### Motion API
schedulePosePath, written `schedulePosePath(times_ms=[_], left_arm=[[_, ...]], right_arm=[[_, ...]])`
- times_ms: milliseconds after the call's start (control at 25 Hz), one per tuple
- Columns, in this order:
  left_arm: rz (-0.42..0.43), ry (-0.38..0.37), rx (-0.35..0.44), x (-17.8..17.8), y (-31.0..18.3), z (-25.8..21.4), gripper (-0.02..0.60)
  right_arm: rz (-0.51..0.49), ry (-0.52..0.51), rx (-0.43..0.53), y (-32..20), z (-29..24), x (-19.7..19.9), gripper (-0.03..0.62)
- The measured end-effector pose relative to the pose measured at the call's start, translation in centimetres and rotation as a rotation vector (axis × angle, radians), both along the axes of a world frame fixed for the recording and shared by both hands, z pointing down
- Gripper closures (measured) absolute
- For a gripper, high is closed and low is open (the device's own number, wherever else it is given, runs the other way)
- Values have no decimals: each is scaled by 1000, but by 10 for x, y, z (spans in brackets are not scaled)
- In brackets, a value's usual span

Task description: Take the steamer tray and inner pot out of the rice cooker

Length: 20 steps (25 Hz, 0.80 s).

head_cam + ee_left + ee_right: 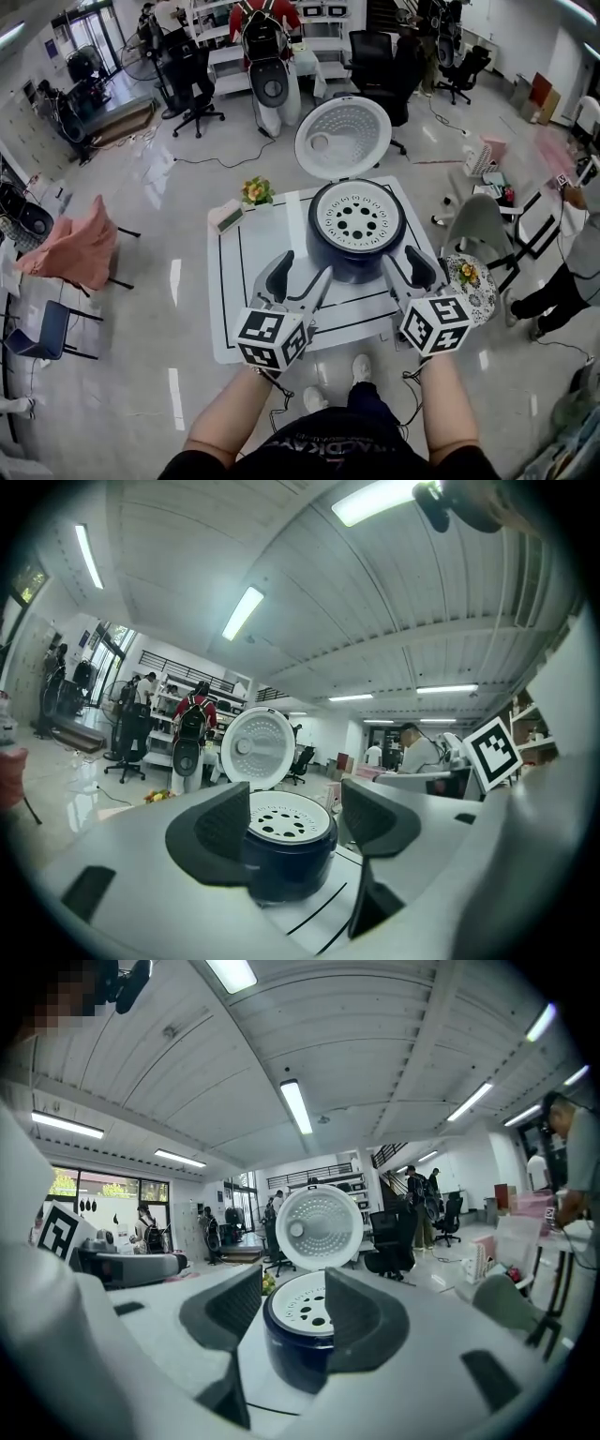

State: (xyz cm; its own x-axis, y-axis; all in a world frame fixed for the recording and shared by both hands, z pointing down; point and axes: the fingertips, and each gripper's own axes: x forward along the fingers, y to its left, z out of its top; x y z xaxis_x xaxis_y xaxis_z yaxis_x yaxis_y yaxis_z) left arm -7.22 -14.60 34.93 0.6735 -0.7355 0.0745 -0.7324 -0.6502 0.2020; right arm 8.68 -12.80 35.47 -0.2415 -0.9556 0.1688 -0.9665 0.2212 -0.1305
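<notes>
A dark blue rice cooker (354, 251) stands on the white table (246, 281), its round white lid (343, 137) swung up behind it. A white steamer tray (356, 215) with round holes sits in its mouth; the inner pot is hidden beneath it. My left gripper (302, 269) hovers open at the cooker's near left, a short way from its wall. My right gripper (405, 260) is open at the cooker's near right. In the left gripper view the cooker (286, 846) shows between the open jaws of the left gripper (298, 819). The right gripper (292, 1309) frames the cooker (298, 1340) likewise.
A small bunch of artificial flowers (255, 192) and a flat card (229, 218) lie at the table's far left corner. A patterned round stool (472, 282) stands right of the table, a grey chair (476, 225) behind it. Office chairs, shelves and people fill the room beyond.
</notes>
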Motion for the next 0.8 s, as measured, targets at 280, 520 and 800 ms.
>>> schedulePosePath(times_ms=[280, 520, 800], left_arm=[[-24, -13, -5, 5, -22, 1, 284], [-63, -24, -26, 19, -57, 7, 284], [-86, -39, -67, 49, -100, 25, 284]], right_arm=[[9, -24, -18, -29, 7, 15, 401], [-4, -27, -41, -68, 15, 36, 402], [-10, -19, -91, -114, 37, 69, 401]])
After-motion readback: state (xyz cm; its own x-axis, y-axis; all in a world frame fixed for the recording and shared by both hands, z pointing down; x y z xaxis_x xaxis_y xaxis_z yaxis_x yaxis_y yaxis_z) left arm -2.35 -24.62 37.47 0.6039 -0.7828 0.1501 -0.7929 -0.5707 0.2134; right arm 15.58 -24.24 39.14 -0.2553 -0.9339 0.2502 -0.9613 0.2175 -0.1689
